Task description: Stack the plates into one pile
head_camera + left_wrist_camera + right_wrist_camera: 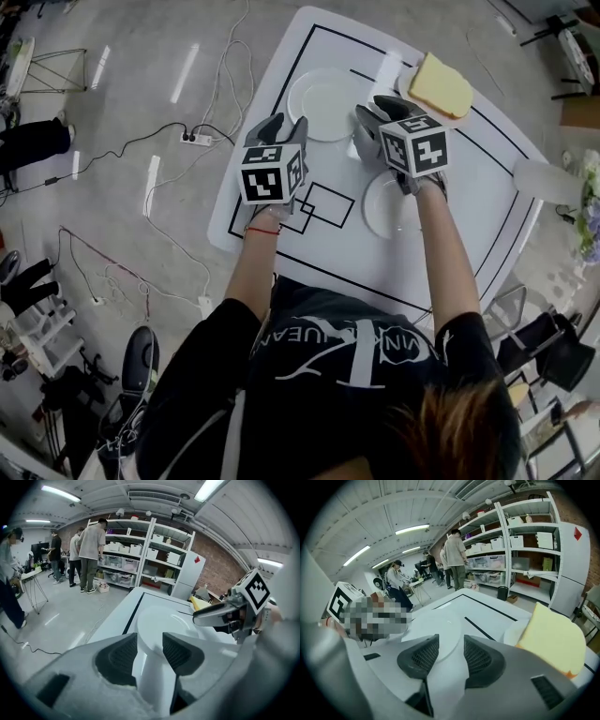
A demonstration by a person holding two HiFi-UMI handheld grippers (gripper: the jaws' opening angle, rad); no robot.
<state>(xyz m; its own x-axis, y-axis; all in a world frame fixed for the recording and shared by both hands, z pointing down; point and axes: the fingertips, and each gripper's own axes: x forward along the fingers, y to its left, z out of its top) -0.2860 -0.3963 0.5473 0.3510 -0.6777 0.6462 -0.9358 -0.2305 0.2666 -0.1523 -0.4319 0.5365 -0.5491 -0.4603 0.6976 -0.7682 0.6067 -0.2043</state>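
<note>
1. Your left gripper (287,127) (150,641) has its jaws apart. Nothing is pressed between the dark ribbed pads (123,654).
2. In the left gripper view, the near rim of a white round ceramic plate (323,101) (159,618) shows through the gap. The plate lies just beyond the tips, and I cannot tell whether they touch it.
3. From the head view, that gripper sits at the plate's left edge, on the far half of the white table with black line markings (469,187).
4. Your right gripper (379,109) (451,645) also has its jaws apart and holds nothing. It is at the right edge of the same plate (433,637), which shows ahead and to the left of its pads.
5. A second white plate (380,214) lies flat nearer to you, partly under your right forearm and well apart from the first one.
6. A third white plate (410,84) (519,631) sits at the far right of the table. A pale yellow rectangular slab (441,84) (551,639) rests on it.
7. The three plates lie separately on the table, and none is stacked on another.
8. In the left gripper view, people (89,550) stand by white shelving (150,555) in the background.
</note>
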